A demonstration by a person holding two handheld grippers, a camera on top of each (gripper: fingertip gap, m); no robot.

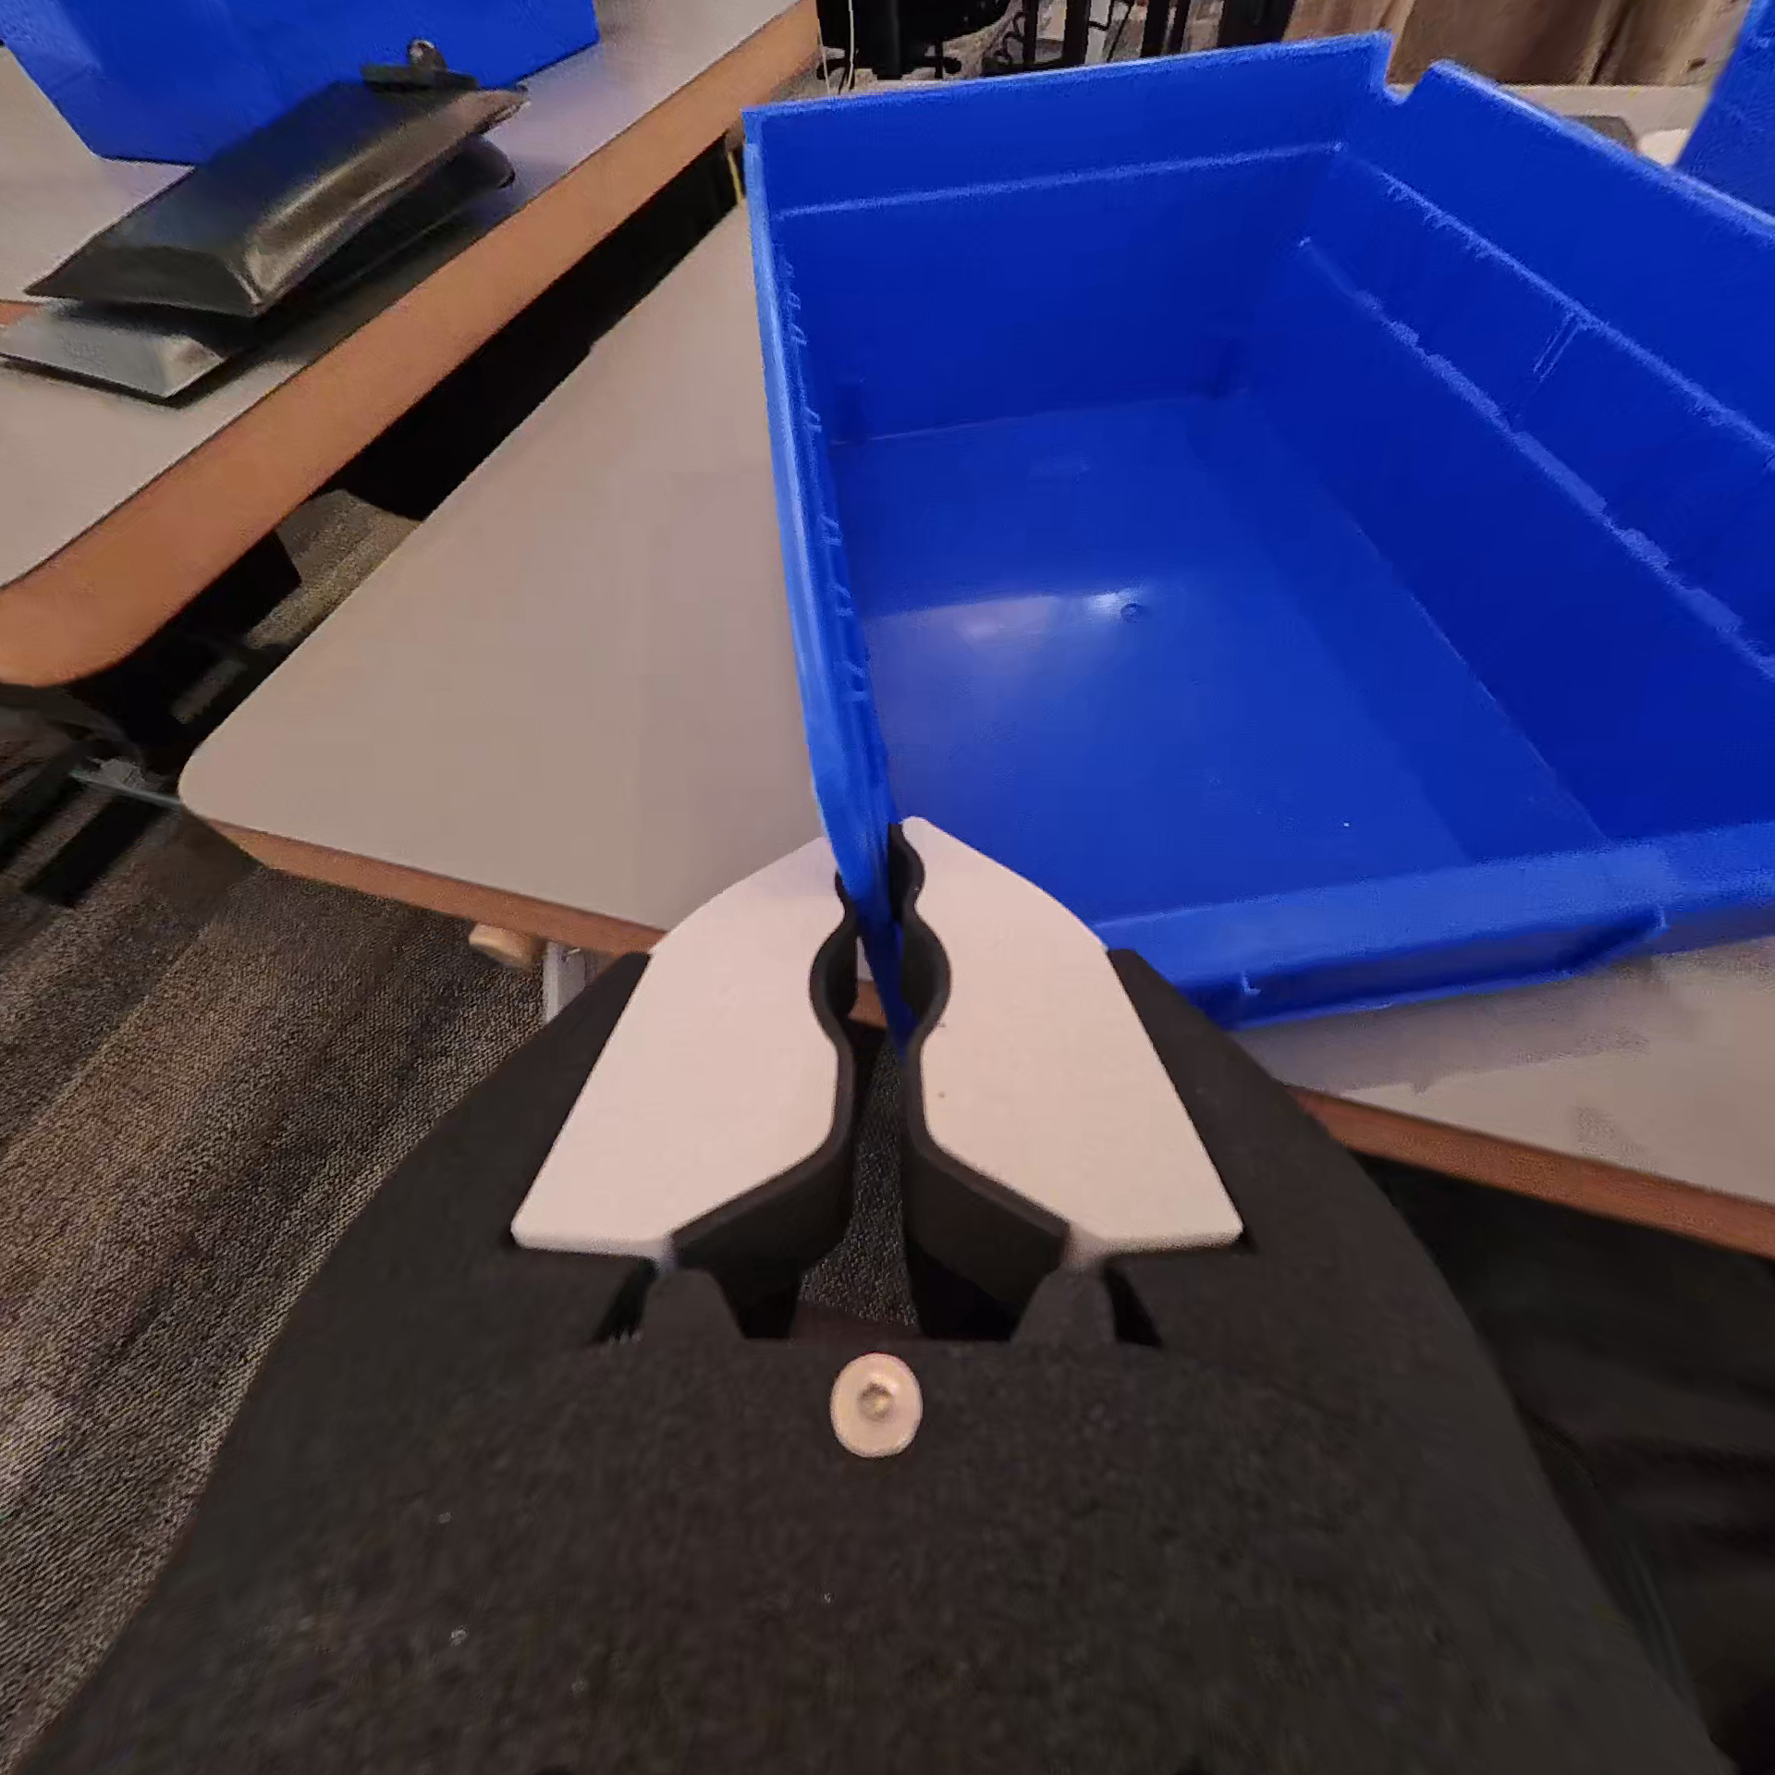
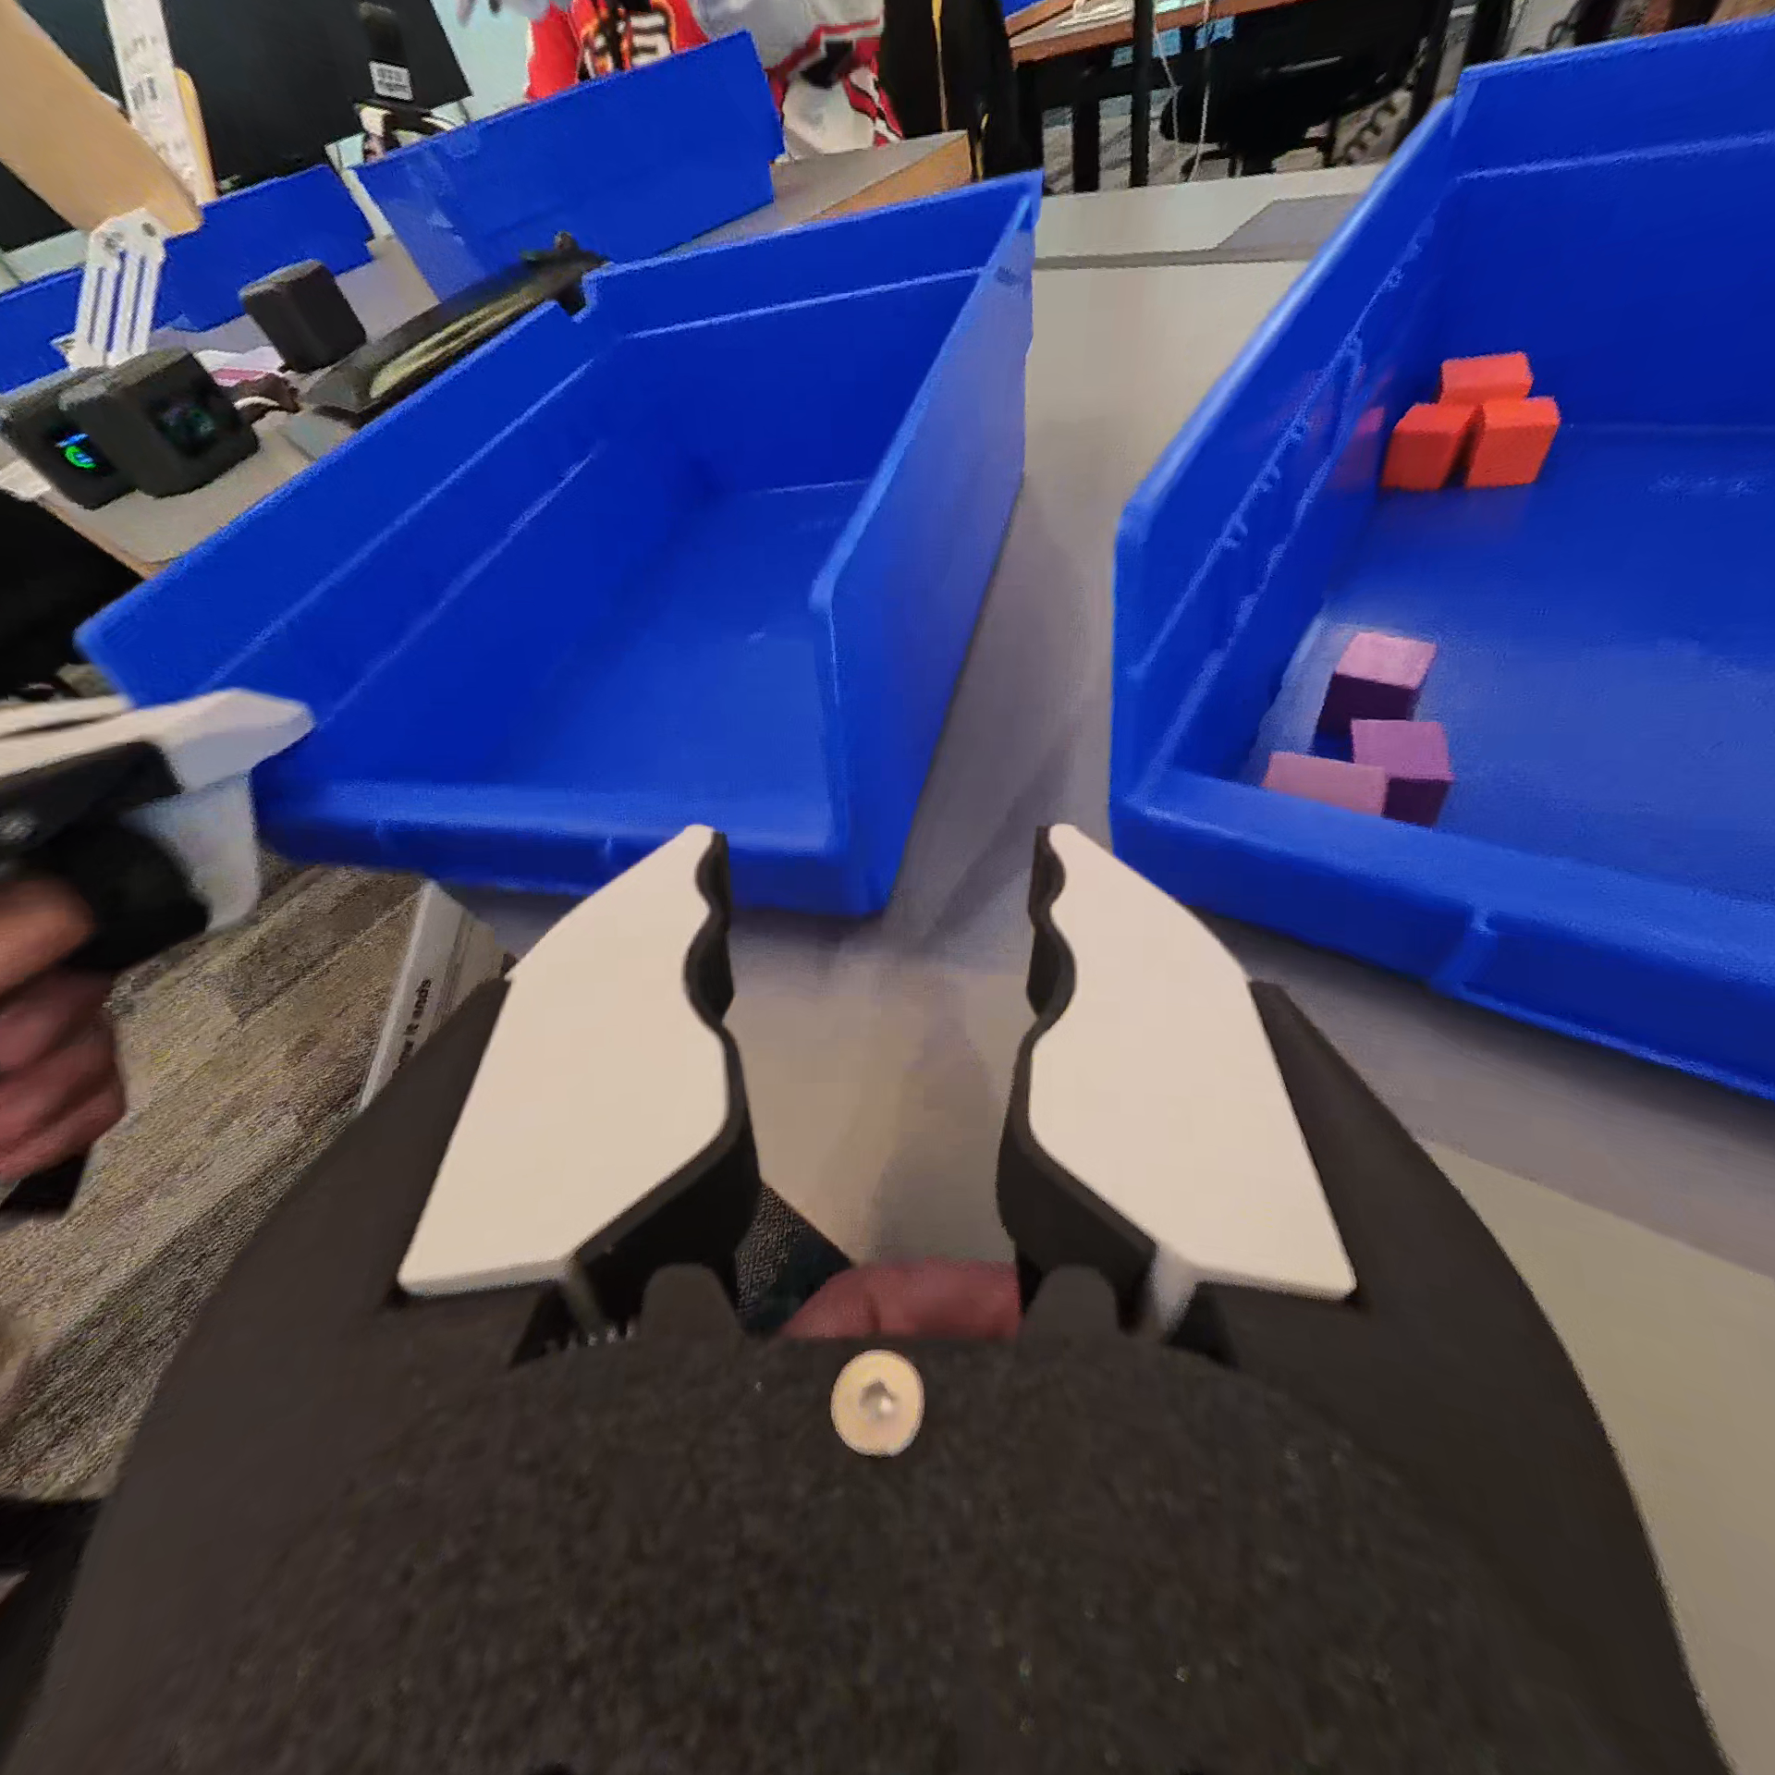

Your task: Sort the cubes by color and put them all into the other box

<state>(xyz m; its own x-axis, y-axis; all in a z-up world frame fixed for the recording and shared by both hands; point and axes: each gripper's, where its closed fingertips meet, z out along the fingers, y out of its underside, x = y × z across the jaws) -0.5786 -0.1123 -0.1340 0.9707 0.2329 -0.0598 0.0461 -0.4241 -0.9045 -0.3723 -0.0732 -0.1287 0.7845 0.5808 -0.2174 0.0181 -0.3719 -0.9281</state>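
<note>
Grey table: left claw pinches empty bin's wall (lengthwise away).

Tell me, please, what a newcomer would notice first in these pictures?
Probably the two blue bins side by side on the grey table: the empty bin on the left and the other bin holding three red cubes and three purple cubes. Next, the left gripper clamped on the empty bin's near corner.

Our left tongs and right tongs look alike: each has a wide black body with a grainy, felt-like surface, one round silver screw with a hex socket at its middle, and two pale grey fingers lined with black, wavy-edged pads.
</note>
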